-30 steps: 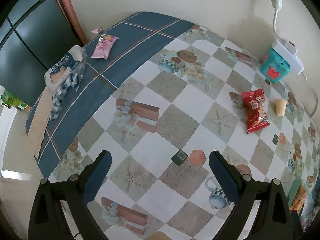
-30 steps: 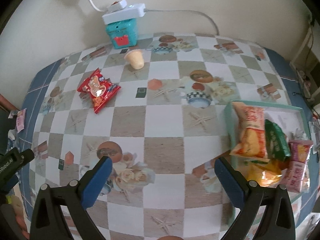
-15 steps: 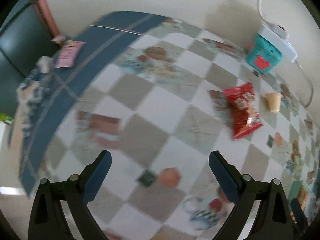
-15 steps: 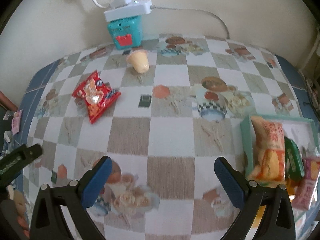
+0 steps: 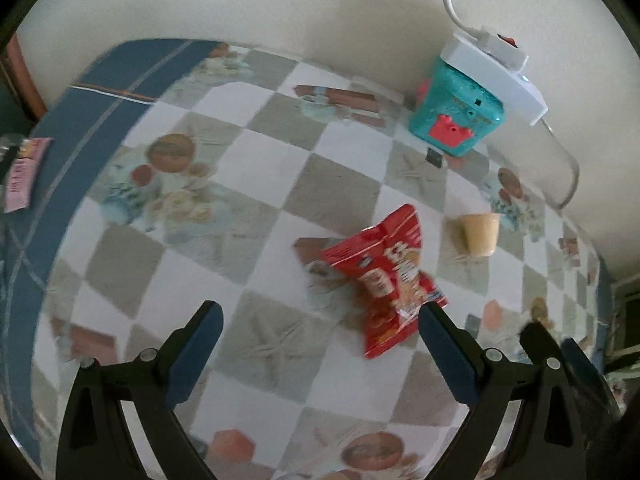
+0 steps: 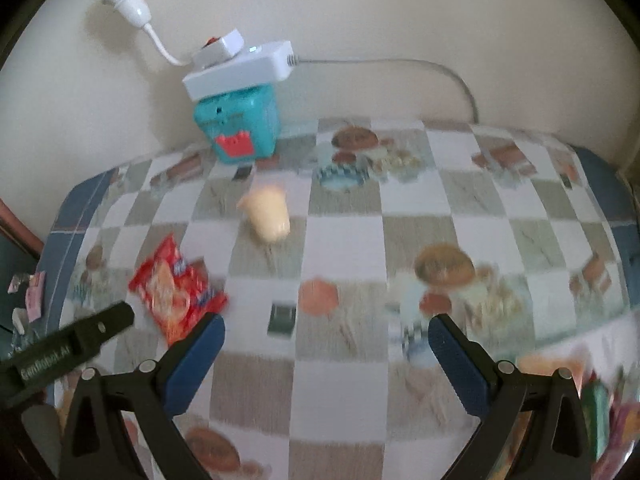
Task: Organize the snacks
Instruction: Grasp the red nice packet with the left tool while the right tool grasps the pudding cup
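While both tools hover above the table (image 5: 280,208), the left hand-held gripper (image 5: 320,320) has its blue fingers spread wide apart and holds nothing. Just ahead of it, against its right finger, lies a red snack packet (image 5: 390,280), flat and slightly crumpled on the checked tablecloth. Farther ahead and to the right of that, a small pale cup (image 5: 478,234) lies on its side. Beyond the cup, against the wall, stands a teal box (image 5: 456,116) with a white power strip (image 5: 500,76) resting on top. Far off to the left, on the blue border of the cloth, sits a pink snack packet (image 5: 22,178).

The right hand-held gripper (image 6: 326,338) is also spread open and empty. The red snack packet (image 6: 176,294) lies just ahead of its left finger, and the pale cup (image 6: 268,214) is farther ahead, before the teal box (image 6: 236,128). At the lower right edge, blurred colourful wrappers (image 6: 600,408) are probably snacks already gathered; what holds them cannot be made out.

Both views are smeared by motion. The likely next grasp is the red packet, and it sits off-centre beside one finger. Closing from there could pinch only a corner, so the slick wrapper may slide away or slip out when lifted. The two tools are also near each other, and could collide.
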### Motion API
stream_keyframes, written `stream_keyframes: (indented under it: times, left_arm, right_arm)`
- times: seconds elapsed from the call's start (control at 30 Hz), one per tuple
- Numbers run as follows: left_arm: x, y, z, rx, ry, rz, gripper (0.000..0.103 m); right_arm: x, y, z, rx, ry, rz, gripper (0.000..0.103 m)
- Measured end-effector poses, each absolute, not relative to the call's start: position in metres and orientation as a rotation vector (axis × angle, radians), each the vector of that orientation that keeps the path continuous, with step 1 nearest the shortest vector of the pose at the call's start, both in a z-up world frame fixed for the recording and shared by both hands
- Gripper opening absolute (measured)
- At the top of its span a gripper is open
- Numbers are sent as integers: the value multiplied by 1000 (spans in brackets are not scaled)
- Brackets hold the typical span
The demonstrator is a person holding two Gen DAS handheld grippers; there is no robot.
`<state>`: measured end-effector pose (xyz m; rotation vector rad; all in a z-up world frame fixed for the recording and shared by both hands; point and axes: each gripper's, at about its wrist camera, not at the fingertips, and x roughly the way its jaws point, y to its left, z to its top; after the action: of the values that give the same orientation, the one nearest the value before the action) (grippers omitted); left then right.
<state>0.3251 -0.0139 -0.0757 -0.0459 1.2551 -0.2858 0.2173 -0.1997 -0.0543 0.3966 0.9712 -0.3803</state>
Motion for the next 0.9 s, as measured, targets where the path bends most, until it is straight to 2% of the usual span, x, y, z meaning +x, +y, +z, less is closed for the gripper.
stream_keyframes:
  times: [0.1, 0.13, 0.3, 0.37, 0.43, 0.53, 0.63, 0.7, 0.8, 0.9]
  left_arm:
    - [331, -21, -81, -68, 1272, -332, 98]
    - [333, -23, -83, -66, 1272, -338, 98]
    - [342, -28, -93, -51, 1277, -331, 97]
    - [344, -30, -96, -54, 1274, -347, 96]
    - [346, -32, -97, -49, 1272, -363, 95]
    - [347, -37, -101, -34, 1275, -374, 78]
    - [350, -40, -103, -43, 1273, -389, 74]
    - [351, -41, -103, -38, 1268, -400, 68]
    - [352, -44, -102, -40, 1262, -420, 56]
    - [352, -47, -100, -33, 1255, -425, 50]
  right_arm:
    - [236, -207, -56, 423, 966, -321, 96]
    - [241, -207, -55, 425, 962, -314, 90]
    - [267, -208, -57, 410, 955, -277, 82]
    - [278, -208, -62, 403, 976, -262, 72]
    - [287, -207, -66, 390, 991, -255, 67]
    - [298, -205, -73, 379, 1012, -252, 59]
    - [306, -204, -79, 379, 1024, -243, 54]
    - [312, -201, -83, 360, 1038, -241, 51]
    - [319, -198, -88, 346, 1052, -243, 38]
    - [320, -196, -89, 336, 1045, -244, 37]
